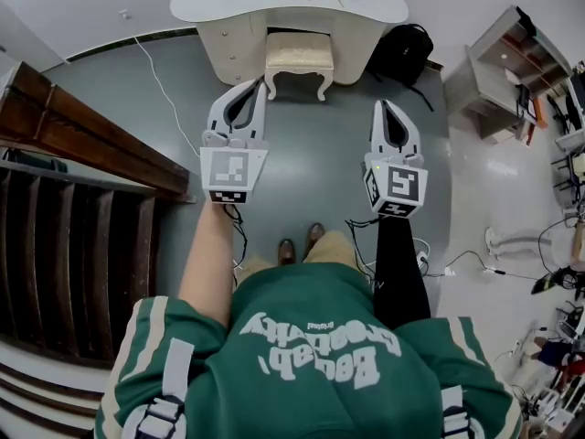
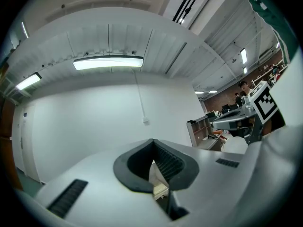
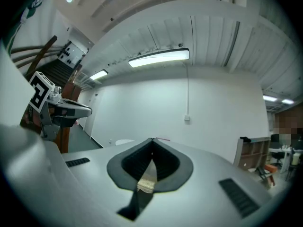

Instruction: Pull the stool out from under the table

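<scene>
**Stool still under table, both grippers clenched and empty**

Head view: person in green top (image 1: pixel 320 355) stands on the grey floor (image 1: pixel 311 172) facing a white table (image 1: pixel 274 5) against the far wall. Stool (image 1: pixel 299 55), cream cushion with white curved legs, sits at the middle of the table's front edge, tucked into the gap between the two drawer blocks; back part of the seat is under the top, front legs just out on the floor. Left gripper (image 1: pixel 260 83) is held out in front, tips aimed toward the stool's left front leg. Right gripper (image 1: pixel 385 104) is to the right of the stool, apart from it. Neither is seen touching the stool. Black backpack (image 1: pixel 407 51) on the floor by the table's right end. Dark wooden stair rail (image 1: pixel 87 135) at left, open shelf unit (image 1: pixel 501 67) at right.

Left gripper view: left gripper (image 2: pixel 153 141) has its jaws pressed together, nothing between them. It looks up at a white wall and a ceiling lamp (image 2: pixel 108 62). Right gripper's marker cube (image 2: pixel 263 104) shows at the right edge.

Right gripper view: right gripper (image 3: pixel 152 140) also has its jaws closed tip to tip and empty. White wall ahead, left gripper's marker cube (image 3: pixel 41 92) at the left edge
</scene>
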`<action>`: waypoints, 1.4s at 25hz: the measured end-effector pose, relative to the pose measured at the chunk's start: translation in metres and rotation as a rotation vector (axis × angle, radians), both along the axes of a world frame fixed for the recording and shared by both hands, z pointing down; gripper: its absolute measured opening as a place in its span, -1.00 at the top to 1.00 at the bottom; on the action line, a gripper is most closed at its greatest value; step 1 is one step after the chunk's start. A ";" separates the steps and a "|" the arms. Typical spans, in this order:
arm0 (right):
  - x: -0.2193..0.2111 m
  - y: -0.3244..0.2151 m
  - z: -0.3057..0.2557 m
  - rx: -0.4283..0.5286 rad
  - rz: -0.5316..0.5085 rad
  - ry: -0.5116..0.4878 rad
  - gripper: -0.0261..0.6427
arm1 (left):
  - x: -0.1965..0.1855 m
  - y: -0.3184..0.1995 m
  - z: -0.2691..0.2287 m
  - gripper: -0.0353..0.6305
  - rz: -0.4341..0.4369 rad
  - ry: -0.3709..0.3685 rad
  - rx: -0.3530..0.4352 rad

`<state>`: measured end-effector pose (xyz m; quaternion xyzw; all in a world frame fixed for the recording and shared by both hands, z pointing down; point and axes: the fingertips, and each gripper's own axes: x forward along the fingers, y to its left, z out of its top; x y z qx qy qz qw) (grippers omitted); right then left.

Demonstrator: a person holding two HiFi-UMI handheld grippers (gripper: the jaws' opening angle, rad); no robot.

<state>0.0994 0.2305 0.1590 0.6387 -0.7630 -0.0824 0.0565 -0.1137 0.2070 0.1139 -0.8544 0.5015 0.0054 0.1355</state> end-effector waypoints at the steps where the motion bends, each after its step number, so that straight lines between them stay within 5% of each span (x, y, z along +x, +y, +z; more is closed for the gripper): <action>1: 0.000 -0.003 0.002 -0.003 0.003 -0.002 0.89 | -0.001 -0.002 0.003 0.85 -0.001 0.003 -0.006; 9: 0.003 -0.057 0.006 0.009 -0.027 -0.052 0.89 | 0.004 -0.049 0.010 0.85 -0.013 -0.020 -0.007; 24: 0.056 -0.277 0.016 0.000 -0.141 -0.053 0.89 | 0.065 -0.247 0.015 0.85 -0.112 -0.057 0.001; 35: 0.036 -0.356 0.031 -0.038 -0.248 -0.019 0.89 | 0.052 -0.317 0.026 0.85 -0.184 -0.088 -0.021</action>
